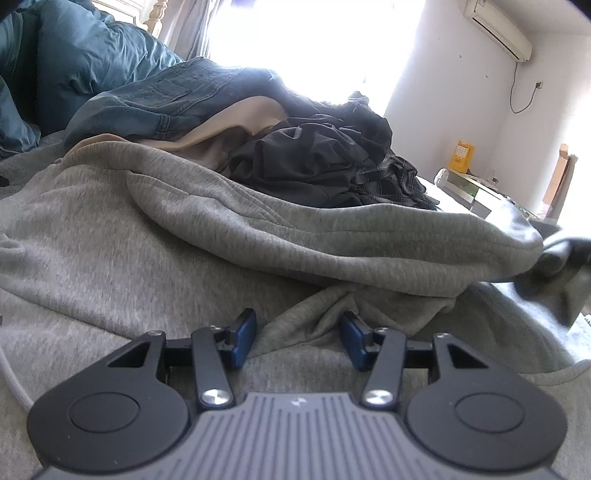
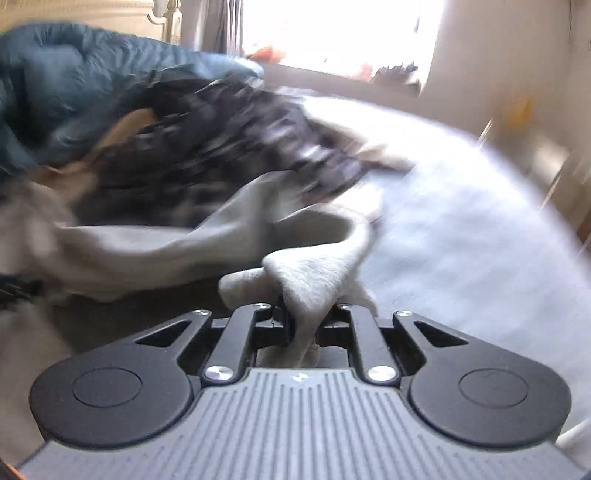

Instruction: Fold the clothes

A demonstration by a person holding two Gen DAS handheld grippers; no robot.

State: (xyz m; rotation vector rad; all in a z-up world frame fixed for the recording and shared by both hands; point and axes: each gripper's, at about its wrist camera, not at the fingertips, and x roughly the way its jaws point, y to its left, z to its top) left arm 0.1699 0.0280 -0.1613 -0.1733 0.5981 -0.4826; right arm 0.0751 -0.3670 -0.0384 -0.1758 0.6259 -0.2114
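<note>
right claw [image 2: 303, 325] clamped on grey garment [image 2: 314, 280]; left claw [image 1: 299, 339] half open, empty

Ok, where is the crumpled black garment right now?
In the left wrist view the crumpled black garment sits mid-frame in the clothes pile, behind the grey knit sweatshirt, right of the tan cloth and faded blue jeans.

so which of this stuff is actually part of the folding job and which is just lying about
In the job:
- grey sweatshirt
- right gripper, shut on its fabric
- left gripper, open over it
- unfolded pile: jeans, black garment

Lying about:
- teal duvet
- air conditioner
- yellow box
</note>
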